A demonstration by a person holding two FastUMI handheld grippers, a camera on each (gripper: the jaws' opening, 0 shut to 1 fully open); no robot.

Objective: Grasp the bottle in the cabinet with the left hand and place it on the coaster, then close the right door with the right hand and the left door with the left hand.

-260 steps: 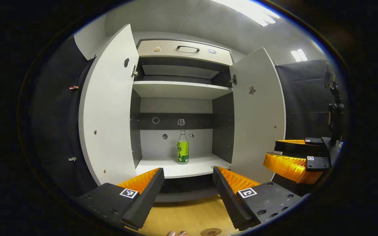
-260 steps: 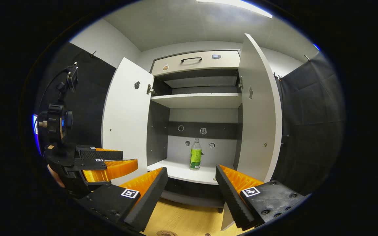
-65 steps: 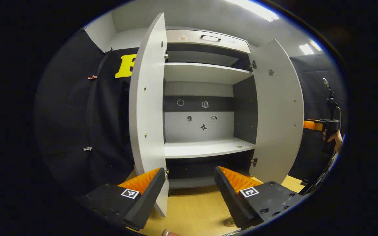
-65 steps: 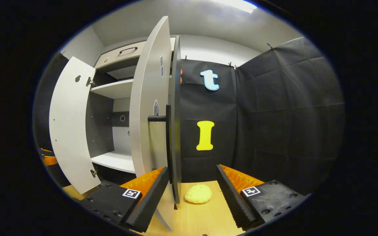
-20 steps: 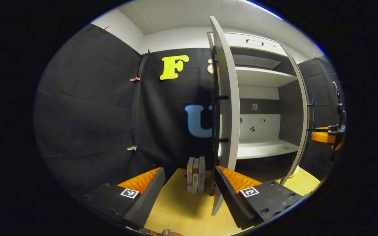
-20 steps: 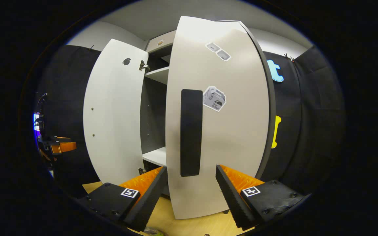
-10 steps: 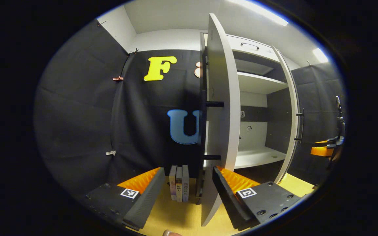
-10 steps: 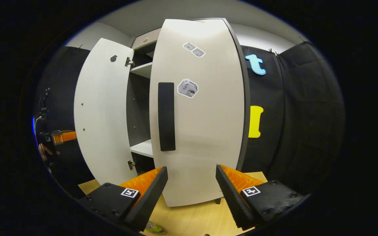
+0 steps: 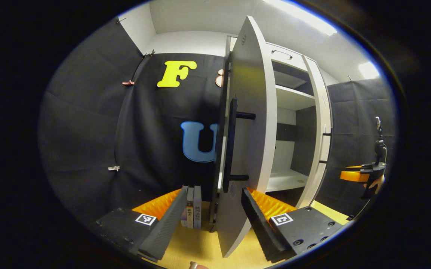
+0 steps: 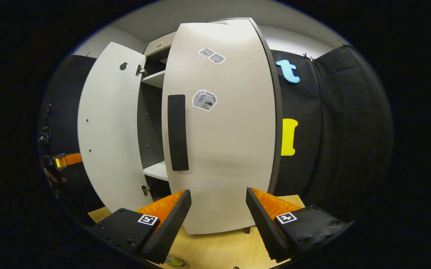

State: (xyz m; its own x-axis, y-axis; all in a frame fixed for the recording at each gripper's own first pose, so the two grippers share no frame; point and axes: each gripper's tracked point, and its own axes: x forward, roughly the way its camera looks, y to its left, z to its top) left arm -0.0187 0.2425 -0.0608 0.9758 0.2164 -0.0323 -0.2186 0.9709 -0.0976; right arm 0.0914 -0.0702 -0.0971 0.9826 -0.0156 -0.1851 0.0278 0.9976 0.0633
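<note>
Fingers of your left gripper [image 9: 205, 220] were spread around the white left cabinet door [image 9: 246, 149] edge to push it; your right gripper [image 10: 218, 220] gaped before the white right door [image 10: 226, 149]. Bottle [image 10: 174, 261] barely peeked at the wooden tabletop's [image 10: 219, 250] near edge.

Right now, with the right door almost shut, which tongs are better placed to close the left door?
Left. The left tongs straddle the left door; the right tongs face the right door.
</note>
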